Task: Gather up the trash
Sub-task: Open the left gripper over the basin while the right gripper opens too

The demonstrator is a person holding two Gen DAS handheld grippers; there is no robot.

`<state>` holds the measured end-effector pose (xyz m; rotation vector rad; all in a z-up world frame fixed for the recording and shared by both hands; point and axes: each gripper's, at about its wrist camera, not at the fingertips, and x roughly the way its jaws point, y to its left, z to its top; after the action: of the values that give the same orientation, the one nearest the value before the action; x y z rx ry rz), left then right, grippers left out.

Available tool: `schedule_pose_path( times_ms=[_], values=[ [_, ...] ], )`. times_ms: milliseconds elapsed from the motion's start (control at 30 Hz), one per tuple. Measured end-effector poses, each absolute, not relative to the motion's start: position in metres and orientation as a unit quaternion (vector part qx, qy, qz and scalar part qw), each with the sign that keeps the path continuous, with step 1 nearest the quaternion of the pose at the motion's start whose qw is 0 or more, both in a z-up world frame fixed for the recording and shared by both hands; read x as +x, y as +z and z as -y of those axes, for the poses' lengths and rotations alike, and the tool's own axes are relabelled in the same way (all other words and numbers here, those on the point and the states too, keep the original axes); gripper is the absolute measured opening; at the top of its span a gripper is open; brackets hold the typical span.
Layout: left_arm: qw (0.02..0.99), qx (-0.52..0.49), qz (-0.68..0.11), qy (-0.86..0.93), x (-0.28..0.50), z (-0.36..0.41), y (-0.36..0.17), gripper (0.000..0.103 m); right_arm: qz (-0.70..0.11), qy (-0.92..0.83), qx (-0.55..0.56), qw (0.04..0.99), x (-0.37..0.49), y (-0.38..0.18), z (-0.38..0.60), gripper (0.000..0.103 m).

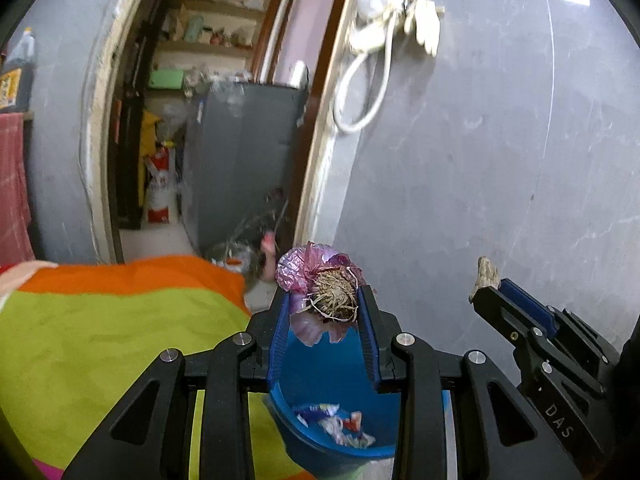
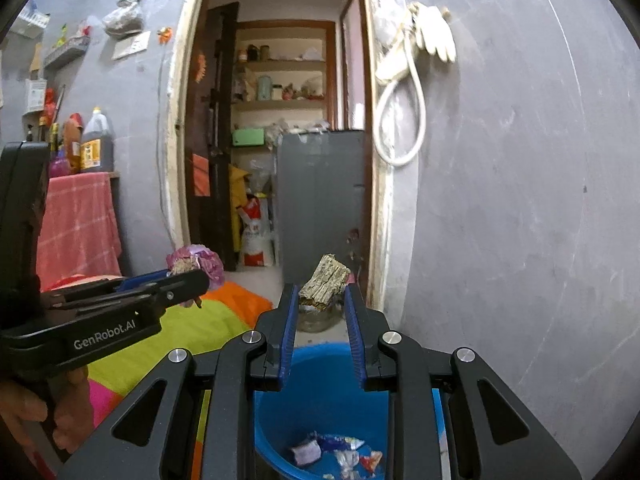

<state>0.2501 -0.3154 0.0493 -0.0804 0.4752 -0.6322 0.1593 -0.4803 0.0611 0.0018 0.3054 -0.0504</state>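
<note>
A grey plastered wall (image 1: 500, 160) fills the right side of both views, with a doorway opening onto a storeroom of shelves and a grey cabinet (image 2: 320, 200). Below lies a bed cover (image 1: 100, 340) in orange and lime green, and beside it a blue bucket (image 1: 332, 392) that already has crumpled wrappers (image 2: 340, 454) at its bottom.

The left hand-held gripper (image 1: 323, 312) is closed narrowly on an onion scrap (image 1: 324, 288), purple skin with a dry root tuft, which sits above the near part of the bucket's mouth. The right hand-held gripper (image 2: 320, 308) is likewise pinched narrow on a dry fibrous piece (image 2: 323, 280), perhaps bark or a stalk. In its own view that piece sits just past the bucket's far rim.

The step in hand looks like dropping both pieces into the bucket. To do it well, each load should be brought squarely over the open mouth, the right one drawn nearer so it clears the rim, and the tips lowered a little before opening, since loose onion skin may flutter aside. Opening one at a time would keep the grippers from knocking together.

Most of the bucket's rim is hidden behind the gripper frames, so its true position under the loads is hard to judge. The floor beside it is barely seen. Only part of a hand (image 2: 24, 412) shows at the edge.
</note>
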Motion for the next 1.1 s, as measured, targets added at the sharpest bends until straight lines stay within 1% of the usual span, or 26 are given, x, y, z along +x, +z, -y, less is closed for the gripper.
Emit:
schedule_pose_path(
  times_ms=[267,433,667,733,867,900,933,967,1067,1100],
  values=[
    [0.904,-0.010,-0.297,-0.308,0.268,0.347,0.018,0.028,-0.203,-0.032,0.034,0.978,0.173,0.022,0.504,0.022],
    [0.889,-0.013,-0.338,-0.309,0.278,0.359,-0.005,0.028,-0.234,-0.034,0.057,0.970,0.184,0.003,0.515,0.022],
    [0.874,0.002,-0.370,-0.316,0.283,0.368,-0.019,0.030,-0.262,-0.040,0.089,0.960,0.192,-0.015,0.530,0.023],
    [0.873,0.001,-0.370,-0.318,0.282,0.367,-0.019,0.035,-0.266,-0.041,0.096,0.958,0.193,-0.017,0.534,0.026],
    [0.874,-0.003,-0.369,-0.317,0.282,0.363,-0.017,0.036,-0.264,-0.044,0.105,0.958,0.191,-0.016,0.538,0.029],
    [0.874,-0.005,-0.368,-0.316,0.282,0.362,-0.016,0.037,-0.261,-0.046,0.106,0.958,0.188,-0.014,0.539,0.031],
    [0.876,-0.009,-0.366,-0.314,0.281,0.360,-0.014,0.039,-0.259,-0.047,0.107,0.959,0.187,-0.012,0.538,0.036],
    [0.878,-0.013,-0.362,-0.312,0.280,0.357,-0.013,0.041,-0.254,-0.048,0.108,0.960,0.183,-0.008,0.539,0.037],
    [0.888,-0.022,-0.345,-0.304,0.274,0.347,-0.005,0.050,-0.242,-0.050,0.107,0.963,0.177,0.003,0.538,0.040],
    [0.891,-0.024,-0.340,-0.301,0.272,0.345,-0.002,0.055,-0.237,-0.051,0.106,0.965,0.174,0.008,0.537,0.043]
  ],
)
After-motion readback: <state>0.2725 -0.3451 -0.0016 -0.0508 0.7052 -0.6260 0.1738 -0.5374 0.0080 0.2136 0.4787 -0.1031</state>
